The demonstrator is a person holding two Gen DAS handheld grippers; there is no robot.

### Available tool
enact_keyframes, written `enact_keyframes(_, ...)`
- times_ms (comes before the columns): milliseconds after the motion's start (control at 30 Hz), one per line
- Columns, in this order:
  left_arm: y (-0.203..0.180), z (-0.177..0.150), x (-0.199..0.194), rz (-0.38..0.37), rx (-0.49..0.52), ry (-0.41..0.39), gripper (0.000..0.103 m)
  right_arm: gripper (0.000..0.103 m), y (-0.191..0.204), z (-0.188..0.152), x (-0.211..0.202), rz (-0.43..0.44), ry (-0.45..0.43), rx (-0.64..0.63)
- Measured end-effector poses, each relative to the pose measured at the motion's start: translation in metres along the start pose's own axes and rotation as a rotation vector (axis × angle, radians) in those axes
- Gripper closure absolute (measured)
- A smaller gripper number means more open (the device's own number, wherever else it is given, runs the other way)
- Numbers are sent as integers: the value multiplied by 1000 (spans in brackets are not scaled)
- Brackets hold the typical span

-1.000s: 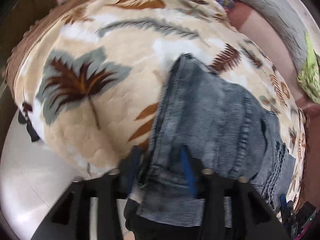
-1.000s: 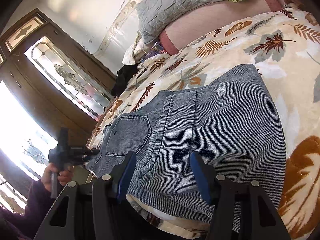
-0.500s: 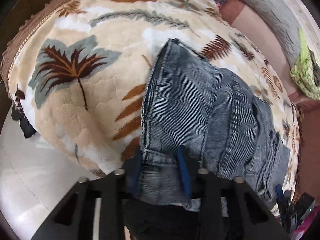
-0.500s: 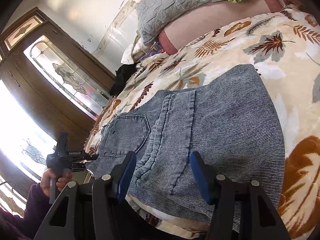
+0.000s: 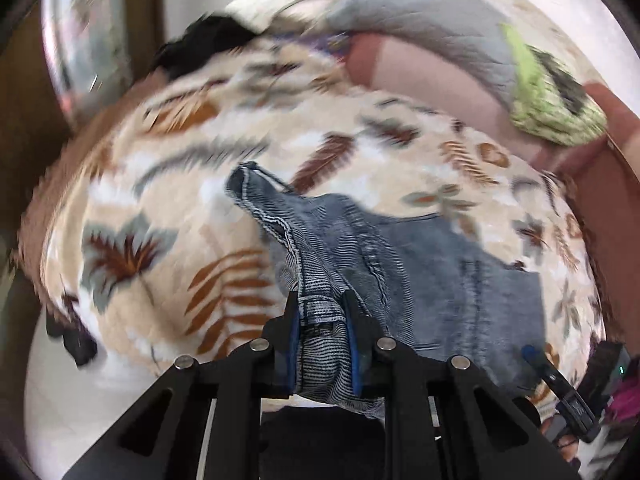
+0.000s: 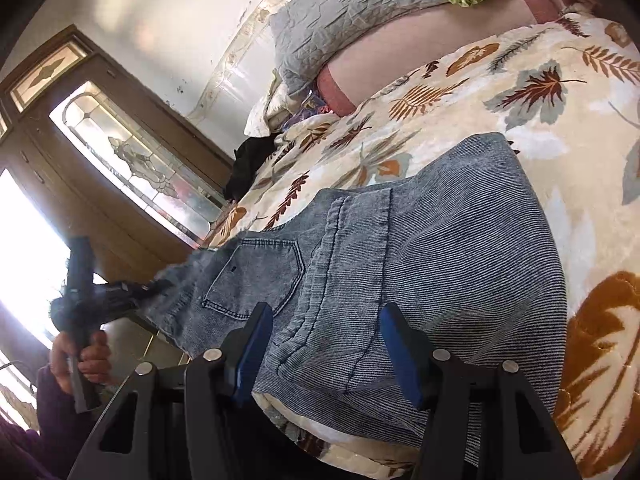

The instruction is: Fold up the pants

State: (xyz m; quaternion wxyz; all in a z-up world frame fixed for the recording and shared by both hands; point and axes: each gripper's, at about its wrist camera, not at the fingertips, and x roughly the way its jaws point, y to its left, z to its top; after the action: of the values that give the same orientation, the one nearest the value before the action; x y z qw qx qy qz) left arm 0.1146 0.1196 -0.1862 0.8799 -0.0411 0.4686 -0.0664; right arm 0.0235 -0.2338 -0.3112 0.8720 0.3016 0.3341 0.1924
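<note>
Two grippers at work on one pair of jeans point(image 5: 432, 272). Left gripper point(image 5: 322, 340) has just been closing and now pinches a bunched hem end of the denim between its blue pads, likely so that end can be carried over for the fold. Right gripper point(image 6: 326, 348) hangs over the jeans' near edge, jaws apart, denim between them but unpressed, probably waiting. Jeans lie flat on the leaf-print blanket point(image 6: 520, 92); grey pillow point(image 6: 344, 12) beyond the jeans. No readable labels or writing.
</note>
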Motion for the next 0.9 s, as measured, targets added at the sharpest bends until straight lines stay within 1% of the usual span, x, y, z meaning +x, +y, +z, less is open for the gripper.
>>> enact_keyframes(100, -47, 5, -20, -33, 116, -29, 83, 43, 0, 5, -7, 13, -19, 13)
enact_keyframes(200, -105, 5, -32, -85, 254, -46, 83, 43, -3, 12, -24, -14, -79, 4)
enact_keyframes(267, -142, -1, -41, -126, 337, -45, 83, 43, -15, 21, -41, -36, -131, 31)
enact_keyframes(300, -166, -6, -43, -161, 387, -40, 83, 43, -23, 24, -52, -47, -159, 50)
enact_keyframes(367, -204, -12, -41, -218, 449, -20, 83, 43, -39, 30, -74, -76, -216, 84)
enact_keyframes(467, -265, -27, -28, -308, 540, 44, 82, 43, -65, 32, -104, -120, -283, 139)
enact_keyframes(533, -285, -35, -26, -365, 560, 60, 82, 43, -82, 31, -121, -146, -310, 186)
enact_keyframes(567, -289, -36, -28, -374, 572, 52, 82, 43, -88, 32, -127, -155, -315, 200)
enact_keyframes(600, -289, -34, -30, -368, 580, 38, 79, 43, -92, 30, -134, -163, -317, 207)
enact_keyframes(633, -284, -31, -34, -354, 575, 15, 73, 40, -95, 29, -139, -170, -315, 205)
enact_keyframes(667, -273, -25, -36, -335, 552, 0, 68, 33, -96, 27, -143, -181, -310, 198)
enact_keyframes(700, -260, -16, -36, -311, 517, -7, 60, 33, -95, 26, -145, -186, -310, 190)
enact_keyframes(733, -249, -11, -35, -291, 495, -8, 57, 33, -93, 25, -145, -185, -309, 184)
enact_keyframes(833, -214, 0, -18, -164, 422, -5, 57, 33, -83, 31, -131, -160, -273, 165)
enact_keyframes(867, -202, 0, -7, -110, 419, -8, 57, 33, -80, 33, -124, -155, -257, 159)
enact_keyframes(900, -189, -1, 7, -50, 411, 6, 57, 33, -73, 37, -116, -149, -230, 140)
